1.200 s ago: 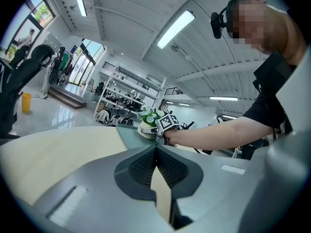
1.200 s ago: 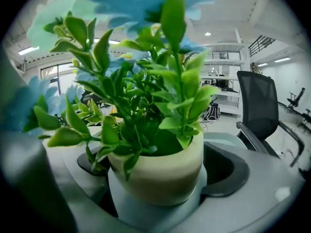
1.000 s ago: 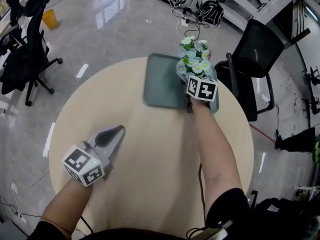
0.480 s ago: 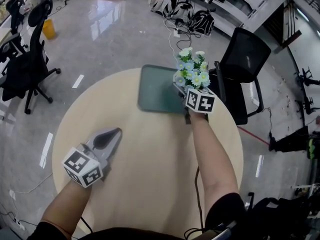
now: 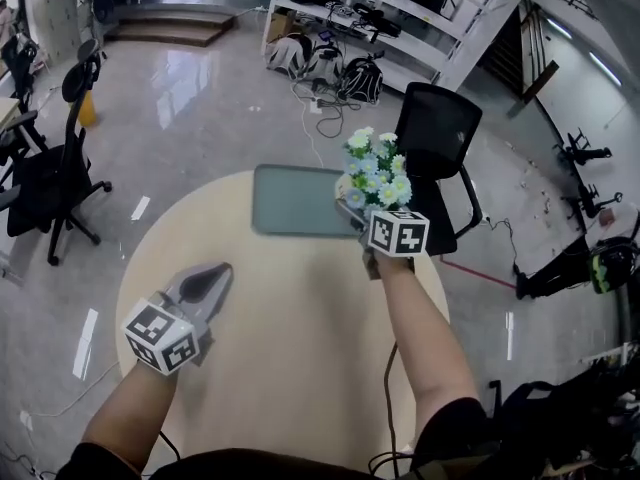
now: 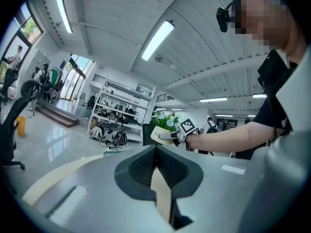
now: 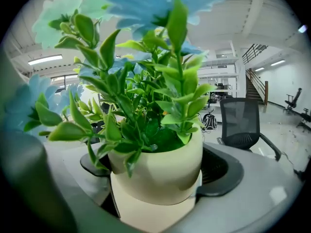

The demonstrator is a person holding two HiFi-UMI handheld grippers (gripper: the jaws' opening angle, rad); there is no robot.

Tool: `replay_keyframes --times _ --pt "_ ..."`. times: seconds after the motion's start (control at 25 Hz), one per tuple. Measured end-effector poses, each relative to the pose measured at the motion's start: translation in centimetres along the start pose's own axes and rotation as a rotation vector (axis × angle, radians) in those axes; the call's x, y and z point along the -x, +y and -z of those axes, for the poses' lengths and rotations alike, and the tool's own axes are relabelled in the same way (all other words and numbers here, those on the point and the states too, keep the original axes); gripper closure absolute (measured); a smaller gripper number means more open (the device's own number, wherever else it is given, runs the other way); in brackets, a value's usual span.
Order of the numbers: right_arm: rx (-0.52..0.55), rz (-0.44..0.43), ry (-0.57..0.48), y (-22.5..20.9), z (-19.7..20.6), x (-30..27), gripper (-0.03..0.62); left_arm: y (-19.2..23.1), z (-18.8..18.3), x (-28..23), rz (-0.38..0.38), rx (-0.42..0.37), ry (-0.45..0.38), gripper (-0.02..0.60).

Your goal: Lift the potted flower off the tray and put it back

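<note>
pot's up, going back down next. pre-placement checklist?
1. Grip: right tongs are closed on the sides of the potted flower: ok.
2. Pot attitude: roughly upright between the pads in the right gripper view: ok.
3. Clearance: the left gripper view shows the pot held in the air, above the table: ok.
4. Landing spot: the tray lies flat on the table with nothing on it: ok.
5. Left tongs: shut, empty, low over the near side of the table and well away from the tray: ok.
6. Pot's underside: hidden in every view: cannot tell.
</note>
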State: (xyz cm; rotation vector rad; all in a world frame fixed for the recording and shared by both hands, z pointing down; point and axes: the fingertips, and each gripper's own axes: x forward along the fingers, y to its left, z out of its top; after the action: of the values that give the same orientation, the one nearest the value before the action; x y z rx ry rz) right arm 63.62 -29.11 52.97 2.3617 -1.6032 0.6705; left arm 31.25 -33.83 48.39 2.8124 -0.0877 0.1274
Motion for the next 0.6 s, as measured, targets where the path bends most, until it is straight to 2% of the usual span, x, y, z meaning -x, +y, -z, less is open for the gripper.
replay_keyframes --times 0.24,0.6 --pt "0.021 -0.044 -0.017 2.2 -0.8 10.5 0.059 -5.6 -3.0 2.9 0.017 -0.034 -0.017 0.583" --pt "0.048 -0.162 -0.066 5.6 -0.3 27.0 0.057 -16.0 -4.5 7.6 -0.013 -0.079 -0.050 0.583"
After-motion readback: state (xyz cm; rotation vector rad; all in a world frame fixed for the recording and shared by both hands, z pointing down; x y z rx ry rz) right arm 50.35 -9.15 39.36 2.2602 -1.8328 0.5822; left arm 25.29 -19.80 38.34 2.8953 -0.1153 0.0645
